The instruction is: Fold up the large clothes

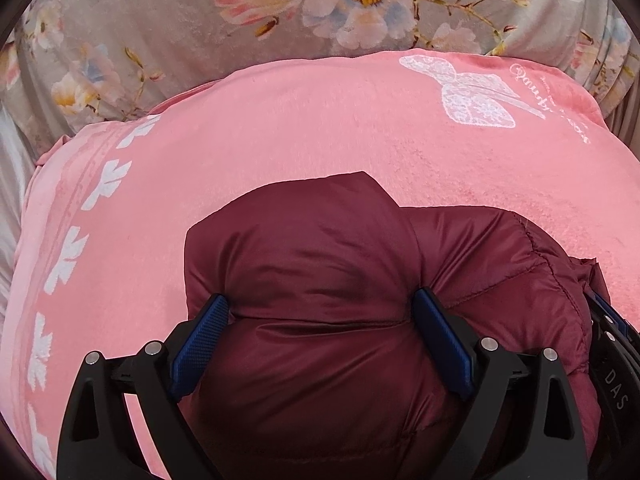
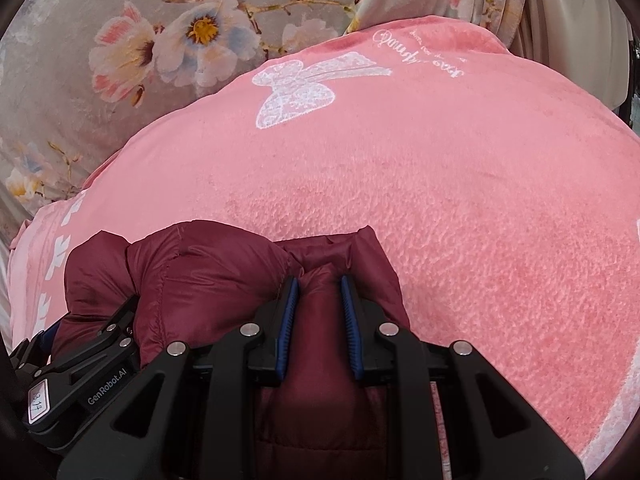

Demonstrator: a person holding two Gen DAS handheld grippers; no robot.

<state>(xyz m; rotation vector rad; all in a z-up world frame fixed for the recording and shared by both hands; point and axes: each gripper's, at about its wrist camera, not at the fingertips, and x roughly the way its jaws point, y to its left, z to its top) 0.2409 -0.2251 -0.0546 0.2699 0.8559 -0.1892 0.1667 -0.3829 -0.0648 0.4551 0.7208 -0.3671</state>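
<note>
A dark maroon puffer jacket [image 1: 320, 240] lies bunched on a pink blanket [image 1: 320, 120]. My left gripper [image 1: 320, 298] has its blue pads pressed into a thick, puffy bundle of the jacket, jaws wide around it. In the right wrist view my right gripper [image 2: 320, 280] is shut on a narrow fold of the same jacket [image 2: 208, 272], with the pads pinching the fabric. The two grippers sit side by side: the left gripper's black body [image 2: 100, 344] shows at the lower left of that view. The jacket's lower part is hidden under the grippers.
The pink blanket [image 2: 440, 180] has a white lace bow print and a leaf border. It lies over a grey floral bedsheet [image 1: 160, 20], which stretches beyond it at the back. Pale fabric hangs at the far right [image 2: 580, 40].
</note>
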